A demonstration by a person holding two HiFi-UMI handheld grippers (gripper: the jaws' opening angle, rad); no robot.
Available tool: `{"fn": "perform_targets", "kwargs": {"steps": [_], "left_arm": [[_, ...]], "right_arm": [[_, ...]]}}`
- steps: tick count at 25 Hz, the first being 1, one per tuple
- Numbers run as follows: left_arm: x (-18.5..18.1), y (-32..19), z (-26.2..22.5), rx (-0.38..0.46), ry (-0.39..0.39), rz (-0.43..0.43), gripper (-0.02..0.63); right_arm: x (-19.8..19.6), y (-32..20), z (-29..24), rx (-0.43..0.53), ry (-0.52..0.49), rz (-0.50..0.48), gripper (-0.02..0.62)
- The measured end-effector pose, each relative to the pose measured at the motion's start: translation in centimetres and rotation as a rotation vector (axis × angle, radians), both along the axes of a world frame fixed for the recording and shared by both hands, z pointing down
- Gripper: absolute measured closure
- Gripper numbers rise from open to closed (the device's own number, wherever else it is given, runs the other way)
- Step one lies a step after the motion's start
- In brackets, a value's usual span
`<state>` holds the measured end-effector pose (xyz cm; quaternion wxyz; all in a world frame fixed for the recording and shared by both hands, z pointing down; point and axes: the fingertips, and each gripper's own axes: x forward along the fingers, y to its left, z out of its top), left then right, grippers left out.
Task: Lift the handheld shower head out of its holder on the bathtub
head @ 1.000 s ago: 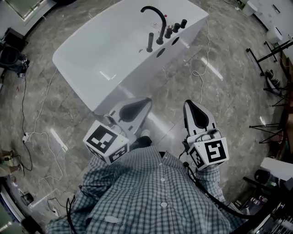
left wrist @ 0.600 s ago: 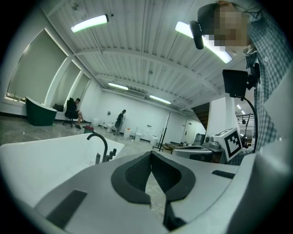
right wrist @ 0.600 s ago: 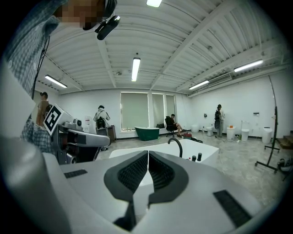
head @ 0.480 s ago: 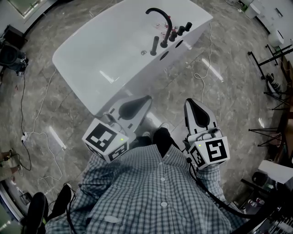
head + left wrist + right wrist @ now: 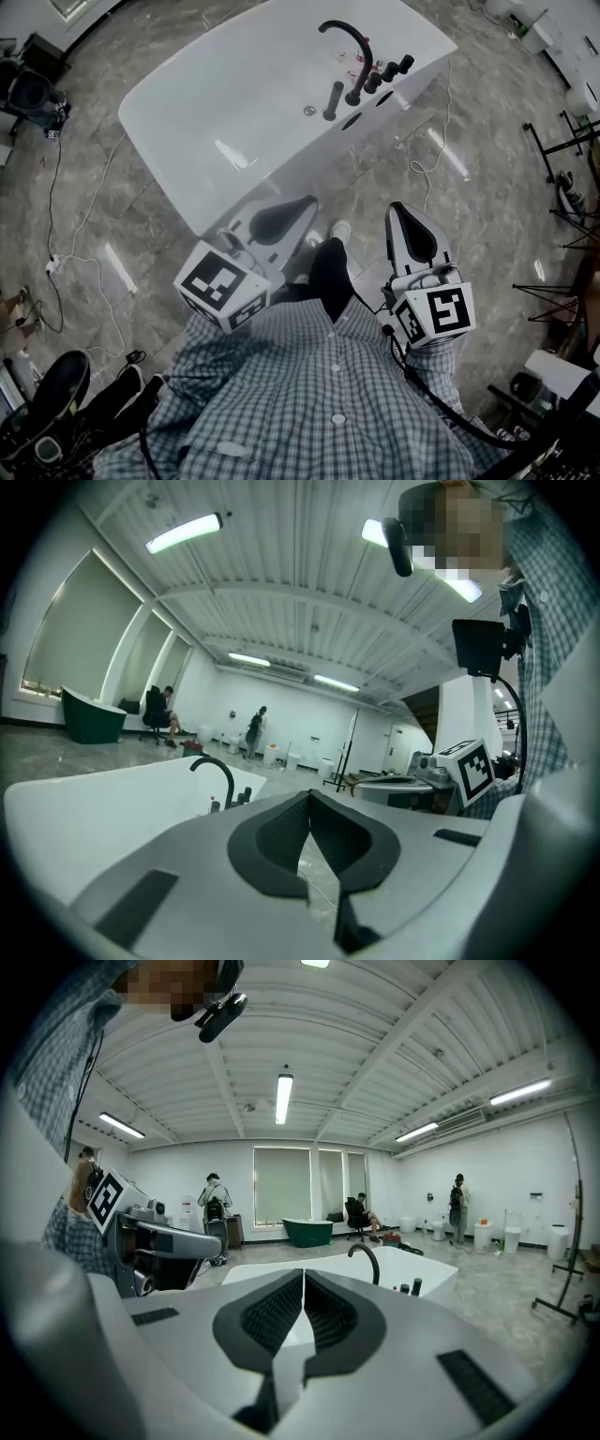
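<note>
Now left claw (image 5: 307, 203), right claw (image 5: 401, 210) closed, near-level, facing bathtub (image 5: 281, 164).

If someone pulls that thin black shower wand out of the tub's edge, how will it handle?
Probably stiff and light: the shower wand is a slim upright stick. Its round shape could slip or roll if laid down. A hose likely trails below; none shows.

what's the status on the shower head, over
Jaws shut, empty, on left gripper and right gripper, both short of the bathtub. The shower head stands in its holder on the rim, untouched. A curved spout close beside it.
</note>
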<state>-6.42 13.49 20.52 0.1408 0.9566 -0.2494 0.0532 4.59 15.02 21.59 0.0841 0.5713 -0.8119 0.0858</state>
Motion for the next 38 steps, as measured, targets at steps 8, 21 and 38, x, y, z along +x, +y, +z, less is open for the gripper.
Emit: {"fn": "perform_targets", "kwargs": {"steps": [8,21,38], "left_arm": [[2.0,-5.2,1.2,-0.012,-0.02,-0.028,0.597],[5.4,-19.3,0.3,-0.002,-0.022,-0.172,0.597],[9.9,-28.7,4.3,-0.026,-0.115,-0.247,0.597]], "right_arm": [[1.2,-6.1,1.2,-0.007,-0.023,-0.051,0.577],[5.9,-21.1,1.8,-0.036,0.006,-0.159,0.577],[10.3,-32.1,6.2,-0.09,0.0,-0.25,0.577]]}}
